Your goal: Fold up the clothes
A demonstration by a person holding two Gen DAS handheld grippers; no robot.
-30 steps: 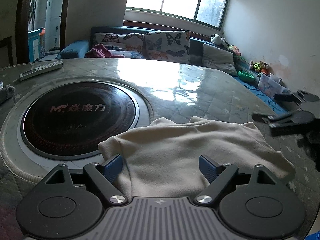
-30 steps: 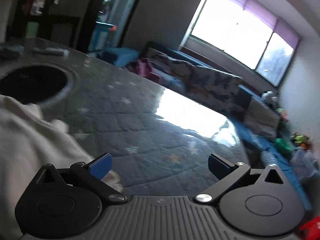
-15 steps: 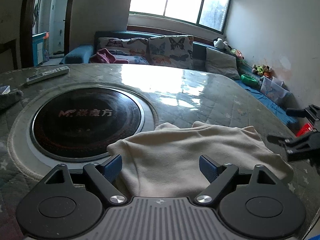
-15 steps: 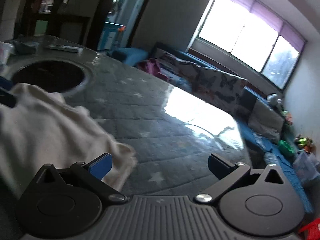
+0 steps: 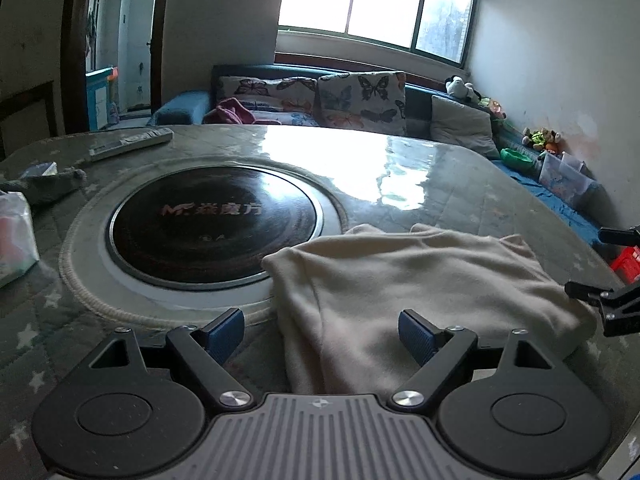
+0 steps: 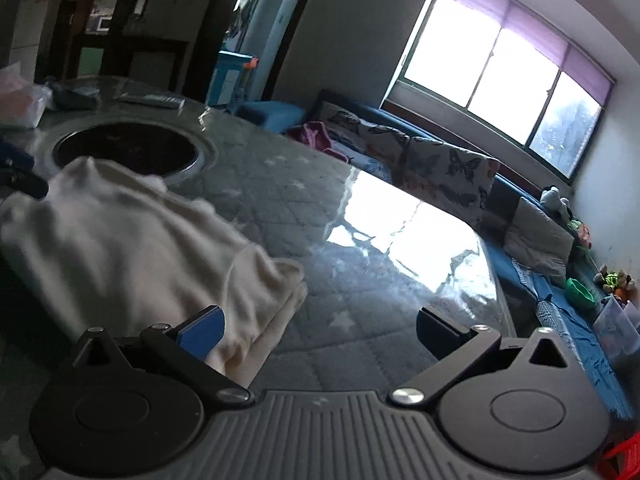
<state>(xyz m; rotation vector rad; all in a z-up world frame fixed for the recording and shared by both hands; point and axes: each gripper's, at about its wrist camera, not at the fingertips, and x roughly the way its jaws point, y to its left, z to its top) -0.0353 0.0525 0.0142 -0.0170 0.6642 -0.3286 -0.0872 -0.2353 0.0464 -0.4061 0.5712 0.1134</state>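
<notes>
A cream garment (image 5: 420, 280) lies folded in a thick stack on the quilted table, just right of the round black hotplate. It also shows in the right wrist view (image 6: 132, 240) at the left. My left gripper (image 5: 322, 330) is open and empty, above the garment's near left edge. My right gripper (image 6: 318, 326) is open and empty, above the garment's right corner; its fingers also show at the right edge of the left wrist view (image 5: 612, 300). Neither gripper holds cloth.
The round black hotplate (image 5: 216, 224) sits in the table's middle. A remote control (image 5: 132, 142) and a plastic-wrapped packet (image 5: 14, 236) lie at the far left. A blue sofa with butterfly cushions (image 5: 360, 98) runs behind the table.
Both grippers have pulled back and up from the garment, so more of the table shows. The garment lies still in its folded stack. The right gripper has moved further right.
</notes>
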